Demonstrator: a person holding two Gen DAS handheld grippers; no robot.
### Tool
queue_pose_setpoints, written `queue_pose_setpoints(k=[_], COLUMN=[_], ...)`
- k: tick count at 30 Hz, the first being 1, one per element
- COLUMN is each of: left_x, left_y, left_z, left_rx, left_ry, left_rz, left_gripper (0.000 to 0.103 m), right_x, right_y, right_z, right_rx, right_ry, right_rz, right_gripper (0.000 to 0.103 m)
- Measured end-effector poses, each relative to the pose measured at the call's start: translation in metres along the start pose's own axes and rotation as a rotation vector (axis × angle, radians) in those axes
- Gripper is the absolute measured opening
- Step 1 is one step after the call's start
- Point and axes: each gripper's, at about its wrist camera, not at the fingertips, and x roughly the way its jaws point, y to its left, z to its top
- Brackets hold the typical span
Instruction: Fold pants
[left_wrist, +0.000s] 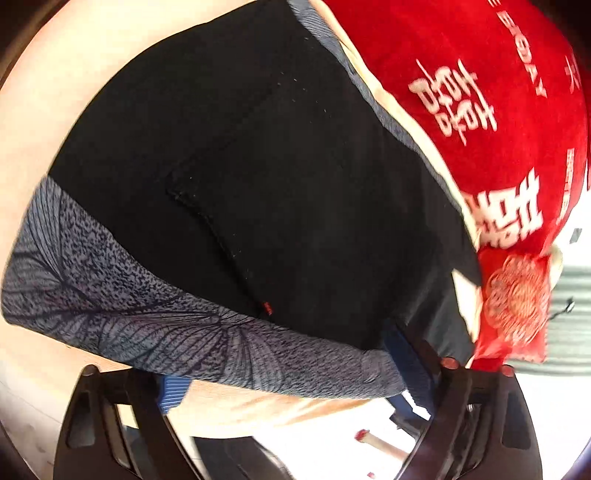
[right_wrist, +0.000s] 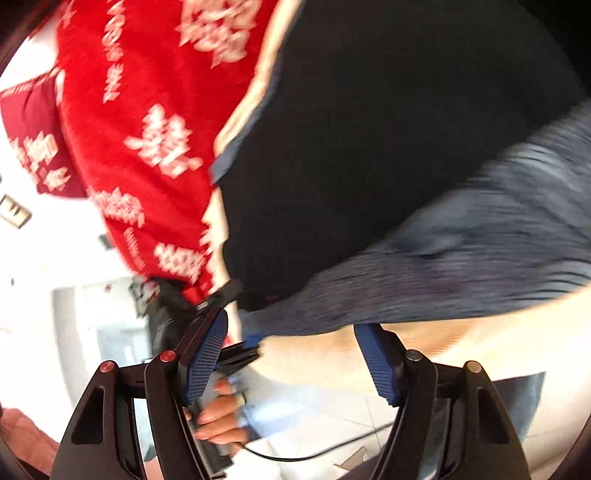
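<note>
Pale table, black pants beside red cloth, both tools spread wide, empty

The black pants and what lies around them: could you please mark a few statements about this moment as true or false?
1. The black pants have a grey patterned band along the edge nearest the cameras. True.
2. A red cloth with white characters lies beside the pants. True.
3. The right hand-held gripper is clamped on the red cloth. False: its jaws stand apart with nothing pinched between them, just short of the grey band.
4. The pants lie on a dark green surface. False: the tabletop under them is pale and light-toned.
5. The left hand-held gripper sits at the grey band's edge with its jaws wide. True.
</note>
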Motion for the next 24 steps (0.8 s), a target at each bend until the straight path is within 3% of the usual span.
queue_pose_setpoints(k=[3,6,7,9,10,12,17,21,24], left_x=[0.001,-0.001,-0.002,-0.003,-0.004,-0.012,-0.05,-0.068,-0.069], left_y=[-0.003,-0.004,-0.005,-0.005,-0.005,-0.004,-0.033,-0.093,-0.114], left_z=[0.003,0.003,0.002,0.001,0.001,0.003,0.02,0.056,0.099], left_rx=[0.051,0.097,0.114,0.135,0.138,0.131,0.114,0.222,0.238], left_ry=[0.018,0.032,0.031,0.034,0.037,0.038,-0.033,-0.152,-0.219], left_rz=[0.043,0.07,0.094,0.141,0.164,0.189,0.147,0.175,0.176], left_gripper=[0.075,0.073,0.068,0.056,0.047,0.035,0.034,0.035,0.035], right_x=[-0.021,-0.039,-0.043,-0.043,-0.044,-0.049,-0.071,-0.083,-0.074], right_y=[-0.029,-0.052,-0.058,-0.071,-0.076,-0.075,0.003,0.086,0.118], right_z=[0.0,0.001,0.001,0.004,0.005,0.008,0.051,0.123,0.178], right_rx=[0.071,0.172,0.206,0.298,0.341,0.377,0.161,-0.09,-0.184], right_ry=[-0.068,-0.14,-0.157,-0.187,-0.195,-0.206,-0.136,-0.068,-0.011], right_rz=[-0.032,0.04,0.07,0.134,0.149,0.15,0.069,0.021,-0.016], right_gripper=[0.074,0.073,0.067,0.036,0.007,0.007,0.007,0.007,0.009])
